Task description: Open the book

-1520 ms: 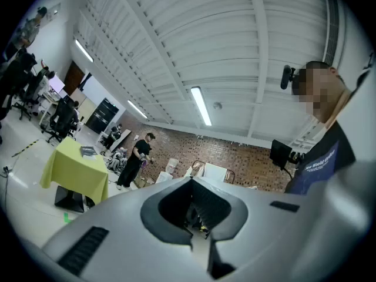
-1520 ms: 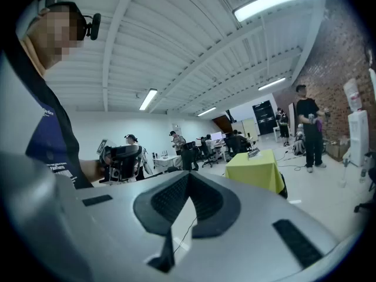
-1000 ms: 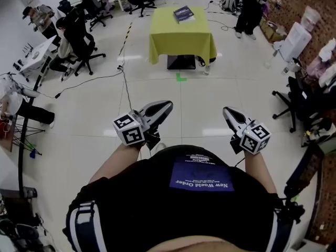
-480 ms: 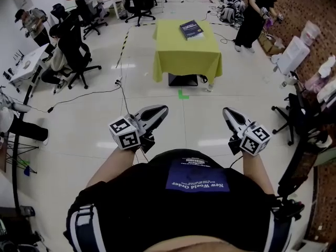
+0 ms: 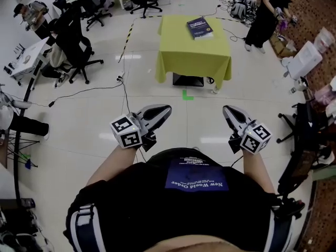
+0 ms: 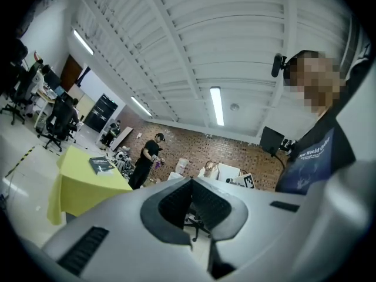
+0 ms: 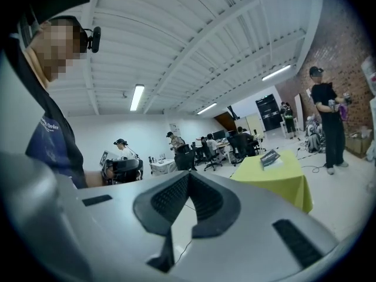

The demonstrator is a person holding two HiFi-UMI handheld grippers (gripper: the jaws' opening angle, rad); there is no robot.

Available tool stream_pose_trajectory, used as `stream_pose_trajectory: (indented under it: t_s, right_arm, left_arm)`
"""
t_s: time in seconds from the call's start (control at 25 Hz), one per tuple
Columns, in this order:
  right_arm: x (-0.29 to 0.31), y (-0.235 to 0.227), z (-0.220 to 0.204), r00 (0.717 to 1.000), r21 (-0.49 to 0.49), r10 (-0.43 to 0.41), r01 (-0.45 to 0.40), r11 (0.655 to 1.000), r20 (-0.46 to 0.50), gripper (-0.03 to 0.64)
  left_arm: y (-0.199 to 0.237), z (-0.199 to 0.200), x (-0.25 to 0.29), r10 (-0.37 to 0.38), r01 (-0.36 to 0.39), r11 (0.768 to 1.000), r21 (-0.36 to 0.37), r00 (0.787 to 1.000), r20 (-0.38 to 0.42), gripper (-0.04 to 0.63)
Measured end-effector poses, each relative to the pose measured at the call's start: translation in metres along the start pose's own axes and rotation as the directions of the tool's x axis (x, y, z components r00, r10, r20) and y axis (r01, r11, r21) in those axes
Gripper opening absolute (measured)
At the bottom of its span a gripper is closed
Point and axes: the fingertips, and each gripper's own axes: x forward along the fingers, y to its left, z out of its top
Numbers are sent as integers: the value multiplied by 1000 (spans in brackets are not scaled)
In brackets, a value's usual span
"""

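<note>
The left gripper and right gripper are clenched, empty. The closed book lies at twelve o'clock on a yellow-draped table.

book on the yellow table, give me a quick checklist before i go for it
1. Book closed, flat on the table: ok.
2. Left gripper shut, empty: ok.
3. Right gripper shut, empty: ok.
4. Book within reach: not ok, the table stands well ahead across the floor.
5. Standing person apart from the table: ok.
6. Which edge is the book's spine: cannot tell.
</note>
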Motion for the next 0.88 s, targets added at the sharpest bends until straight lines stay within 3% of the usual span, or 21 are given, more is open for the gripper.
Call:
stream_pose_trajectory:
  t_s: [0.48, 0.68, 0.88]
  right_arm:
    - [57, -165, 68, 980, -104, 194, -198, 975, -42, -14]
    - [92, -196, 73, 978, -88, 202, -207, 974, -60, -14]
    - [143, -223, 74, 984, -86, 167, -172, 981, -67, -14]
  left_arm:
    - [73, 44, 152, 140, -142, 990, 17, 987, 84, 6]
    - [116, 57, 167, 160, -162, 987, 19, 984, 74, 6]
    - [177, 70, 177, 113, -115, 993, 27, 992, 65, 6]
